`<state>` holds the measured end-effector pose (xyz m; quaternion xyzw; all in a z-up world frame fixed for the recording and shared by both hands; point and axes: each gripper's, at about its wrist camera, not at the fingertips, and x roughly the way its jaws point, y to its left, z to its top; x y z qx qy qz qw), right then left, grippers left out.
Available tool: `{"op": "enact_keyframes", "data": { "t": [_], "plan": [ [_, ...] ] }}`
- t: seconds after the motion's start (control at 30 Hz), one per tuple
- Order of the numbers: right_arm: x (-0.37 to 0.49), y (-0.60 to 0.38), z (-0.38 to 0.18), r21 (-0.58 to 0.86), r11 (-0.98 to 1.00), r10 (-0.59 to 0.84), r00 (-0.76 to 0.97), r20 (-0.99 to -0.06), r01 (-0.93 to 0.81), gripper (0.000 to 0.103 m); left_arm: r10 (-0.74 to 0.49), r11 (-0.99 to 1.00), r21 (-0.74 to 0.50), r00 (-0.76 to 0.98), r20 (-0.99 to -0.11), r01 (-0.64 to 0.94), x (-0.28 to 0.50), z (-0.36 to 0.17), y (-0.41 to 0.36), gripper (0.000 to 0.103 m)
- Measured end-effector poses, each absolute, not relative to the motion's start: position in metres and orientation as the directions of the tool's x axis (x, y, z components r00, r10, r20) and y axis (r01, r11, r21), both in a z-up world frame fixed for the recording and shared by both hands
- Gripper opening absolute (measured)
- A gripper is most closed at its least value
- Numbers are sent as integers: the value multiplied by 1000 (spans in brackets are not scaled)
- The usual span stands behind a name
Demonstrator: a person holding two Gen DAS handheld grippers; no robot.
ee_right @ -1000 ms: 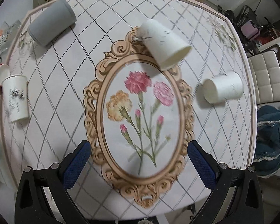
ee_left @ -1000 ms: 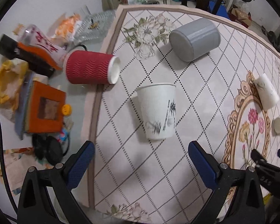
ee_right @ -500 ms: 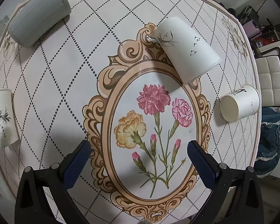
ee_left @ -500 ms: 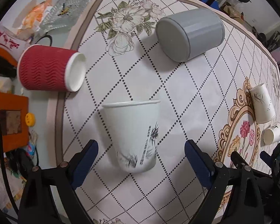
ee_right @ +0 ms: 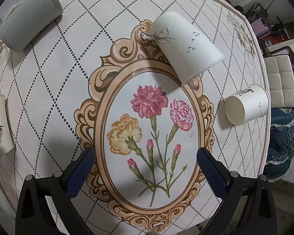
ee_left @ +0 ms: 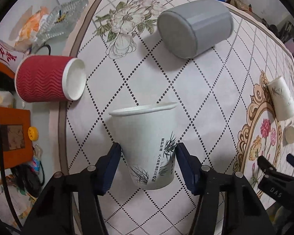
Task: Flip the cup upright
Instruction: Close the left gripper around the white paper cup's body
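Squeezing the white paper cup (ee_left: 147,146) low on its sides, the left gripper (ee_left: 148,152) holds it. It looks light and squashy, so hold gently. The right gripper (ee_right: 146,162) is wide open, holding nothing.

Bench (ee_left: 151,82) covered by patterned cloth, diamond grid and oval flower frame (ee_right: 149,137). Grey cup (ee_left: 196,27) on its side near far edge. Red ribbed cup (ee_left: 49,78) on its side at left edge. 2 white cups (ee_right: 186,47), (ee_right: 247,105) lying by the frame. Glass dish (ee_left: 62,19), orange box (ee_left: 9,137) off the cloth at left.
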<state>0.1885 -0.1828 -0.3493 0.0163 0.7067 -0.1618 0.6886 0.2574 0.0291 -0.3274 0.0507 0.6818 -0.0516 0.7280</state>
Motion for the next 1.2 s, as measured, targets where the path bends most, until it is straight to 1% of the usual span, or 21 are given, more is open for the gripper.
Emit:
{"op": "enact_keyframes", "data": {
  "t": [0.3, 0.37, 0.5, 0.67, 0.87, 1.03, 1.2],
  "plan": [
    [170, -199, -330, -177, 948, -177, -23, -984, 264, 103, -31, 986, -15, 96, -995, 166, 223, -290, 6, 55],
    [163, -203, -326, -167, 949, -168, -19, -986, 268, 103, -34, 985, -17, 96, -995, 174, 218, -285, -8, 55],
    [141, -215, -320, -149, 953, -151, -12, -988, 266, 103, -37, 981, -20, 87, -996, 192, 181, -276, -46, 55],
    [110, -236, -324, -140, 958, -138, -28, -990, 250, 103, -52, 976, -39, 58, -997, 212, 147, -284, -92, 55],
    [70, -280, -338, -132, 947, -121, -57, -991, 293, 103, -52, 962, -43, 26, -998, 270, 113, -301, -149, 55],
    [45, -322, -352, -152, 928, -127, -94, -987, 340, 103, -27, 956, -23, 10, -1000, 291, 106, -321, -175, 55],
    [30, -356, -359, -164, 910, -129, -115, -985, 380, 103, -6, 962, -8, -6, -1000, 273, 107, -336, -183, 55]
  ]
}}
